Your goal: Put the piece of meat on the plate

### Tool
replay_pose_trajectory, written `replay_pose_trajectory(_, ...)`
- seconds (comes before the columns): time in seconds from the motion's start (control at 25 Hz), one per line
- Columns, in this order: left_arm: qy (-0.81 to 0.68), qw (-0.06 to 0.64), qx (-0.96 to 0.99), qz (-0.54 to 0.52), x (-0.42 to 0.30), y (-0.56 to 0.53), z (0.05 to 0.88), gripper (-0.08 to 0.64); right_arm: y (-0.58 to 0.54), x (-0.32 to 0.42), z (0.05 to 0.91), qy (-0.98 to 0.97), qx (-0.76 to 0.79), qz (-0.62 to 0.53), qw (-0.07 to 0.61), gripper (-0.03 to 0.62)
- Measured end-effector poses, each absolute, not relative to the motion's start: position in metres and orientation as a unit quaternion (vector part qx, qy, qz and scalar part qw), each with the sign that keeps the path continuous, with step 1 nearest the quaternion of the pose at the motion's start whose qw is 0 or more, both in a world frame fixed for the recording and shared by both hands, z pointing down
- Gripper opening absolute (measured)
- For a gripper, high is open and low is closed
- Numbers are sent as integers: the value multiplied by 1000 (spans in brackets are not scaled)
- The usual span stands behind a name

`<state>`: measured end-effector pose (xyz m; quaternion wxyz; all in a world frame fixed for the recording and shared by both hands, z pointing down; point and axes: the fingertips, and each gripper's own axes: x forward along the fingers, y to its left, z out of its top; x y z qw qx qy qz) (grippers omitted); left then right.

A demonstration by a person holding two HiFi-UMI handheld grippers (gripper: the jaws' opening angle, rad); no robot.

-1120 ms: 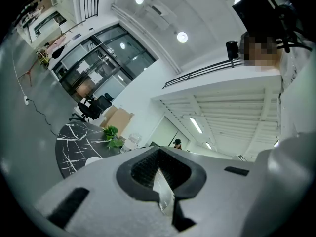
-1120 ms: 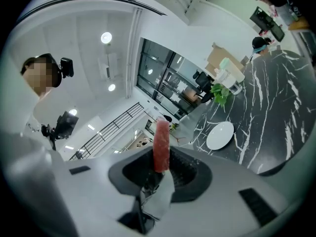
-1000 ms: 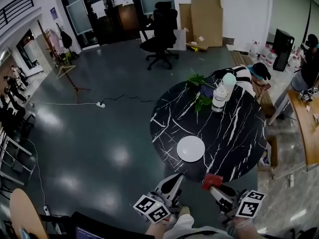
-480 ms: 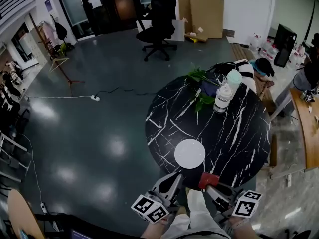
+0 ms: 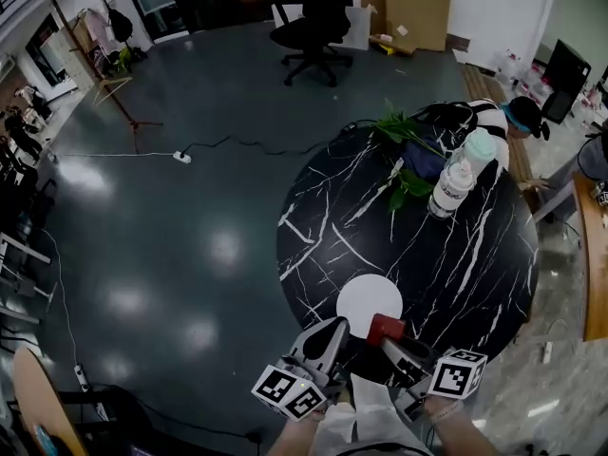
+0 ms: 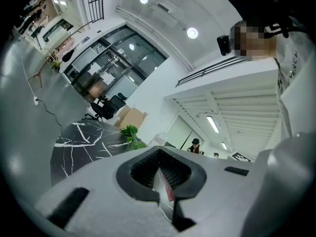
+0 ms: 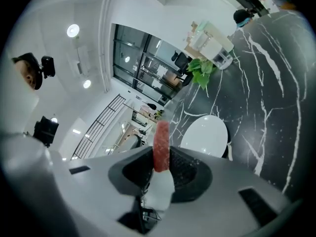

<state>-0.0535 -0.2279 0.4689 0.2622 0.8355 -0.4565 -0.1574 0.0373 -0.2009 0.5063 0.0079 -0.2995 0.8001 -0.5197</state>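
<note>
Head view, bottom centre: right gripper (image 5: 389, 338) pinching the red piece of meat (image 5: 386, 328), right at the lower-right rim of the white plate (image 5: 366, 297) on the black marbled table (image 5: 456, 255). Left gripper (image 5: 328, 338) just to its left, at the table's near edge. Left gripper view: jaws pressed together, nothing between them, table at left of frame. Right gripper view: meat upright at centre, gripped on both sides, plate just beyond, right of centre.
</note>
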Motion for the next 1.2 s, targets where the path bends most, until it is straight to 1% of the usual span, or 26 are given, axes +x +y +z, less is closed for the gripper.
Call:
replay_pose_trajectory(0.32, -474, 268, 824, -154, -65, -258, 494, 8, -234, 26, 565, 748, -297, -590, -56, 89)
replay_pose_trajectory(0.64, -482, 265, 823, -144, -62, -280, 513, 8, -256, 16, 591, 724, -284, -622, -88, 91)
replay_pose_trajectory(1.0, -489, 267, 816, -156, -70, -284, 509, 8, -260, 8, 597, 696, -263, -661, -99, 91)
replay_pose_trajectory(1.12, -490, 266, 815, -158, -71, -282, 508, 8, -260, 6, 595, 687, -254, -674, -91, 92)
replay_pose_trajectory(1.16, -491, 266, 814, -159, -72, -281, 507, 8, -259, 6, 594, 684, -251, -679, -87, 104)
replay_pose_trajectory(1.2, -492, 265, 814, -159, -72, -281, 507, 8, -258, 6, 593, 681, -249, -684, -87, 140)
